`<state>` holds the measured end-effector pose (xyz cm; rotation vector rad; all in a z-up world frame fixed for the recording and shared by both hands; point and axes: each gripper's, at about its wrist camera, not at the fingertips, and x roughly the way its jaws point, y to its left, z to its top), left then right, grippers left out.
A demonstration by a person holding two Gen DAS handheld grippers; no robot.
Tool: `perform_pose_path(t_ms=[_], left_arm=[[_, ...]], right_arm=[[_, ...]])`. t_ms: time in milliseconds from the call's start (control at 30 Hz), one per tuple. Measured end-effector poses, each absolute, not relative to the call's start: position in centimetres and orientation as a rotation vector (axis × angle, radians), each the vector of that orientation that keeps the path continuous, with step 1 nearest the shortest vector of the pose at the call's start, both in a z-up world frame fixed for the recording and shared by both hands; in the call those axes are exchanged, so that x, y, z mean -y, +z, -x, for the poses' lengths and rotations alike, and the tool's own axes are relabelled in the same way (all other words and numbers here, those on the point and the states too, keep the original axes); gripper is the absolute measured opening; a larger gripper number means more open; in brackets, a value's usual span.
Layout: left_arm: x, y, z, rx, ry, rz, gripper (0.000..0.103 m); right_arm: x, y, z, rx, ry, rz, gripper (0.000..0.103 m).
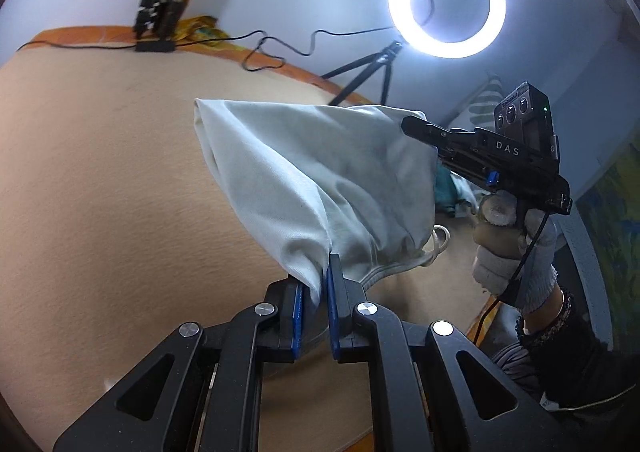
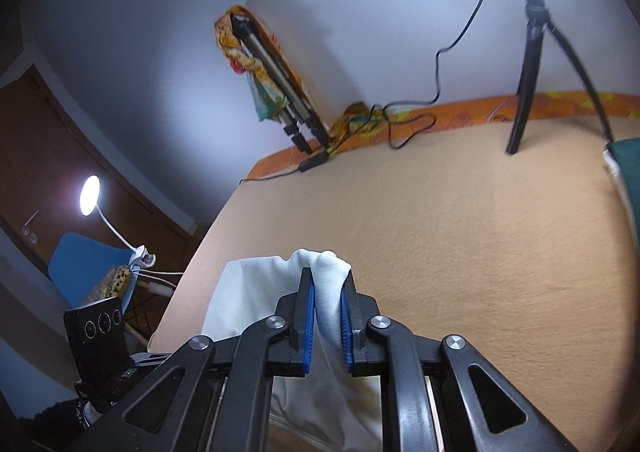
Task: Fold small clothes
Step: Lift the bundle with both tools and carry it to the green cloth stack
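Observation:
A small white garment (image 1: 316, 180) hangs stretched in the air above the tan bed cover (image 1: 100, 180). My left gripper (image 1: 316, 284) is shut on one bunched edge of it, blue pads pressing the cloth. In the left wrist view the right gripper (image 1: 412, 124) grips the garment's far corner, held by a gloved hand (image 1: 512, 252). In the right wrist view my right gripper (image 2: 327, 288) is shut on a fold of the same white garment (image 2: 256, 292), which droops below the fingers. The left gripper's camera block (image 2: 98, 336) shows at the lower left there.
A lit ring light (image 1: 446, 2) on a black tripod (image 2: 532, 64) stands at the bed's far side, its cable (image 2: 404, 120) trailing along the orange edge. A folded tripod (image 2: 276, 80) leans on the wall. A clip lamp (image 2: 90, 196) and blue chair (image 2: 84, 268) stand left. A teal cloth (image 2: 628, 168) lies right.

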<state>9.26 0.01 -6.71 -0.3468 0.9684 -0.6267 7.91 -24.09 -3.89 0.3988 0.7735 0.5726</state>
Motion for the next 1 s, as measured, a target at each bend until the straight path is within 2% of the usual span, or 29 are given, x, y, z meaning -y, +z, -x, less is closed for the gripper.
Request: perform_pose_path(t_ms=[467, 1000], left_arm=[[12.0, -5.1, -12.1, -0.92, -0.814, 0.278, 0.008], [26.8, -3.6, -15.2, -0.861, -0.986, 0.165, 0.008]], right_arm=[[36.0, -2.4, -4.3, -0.706, 0.408, -0.424, 0.009], [49.8, 2.0, -3.8, -0.645, 0.171, -0.367, 0.009]])
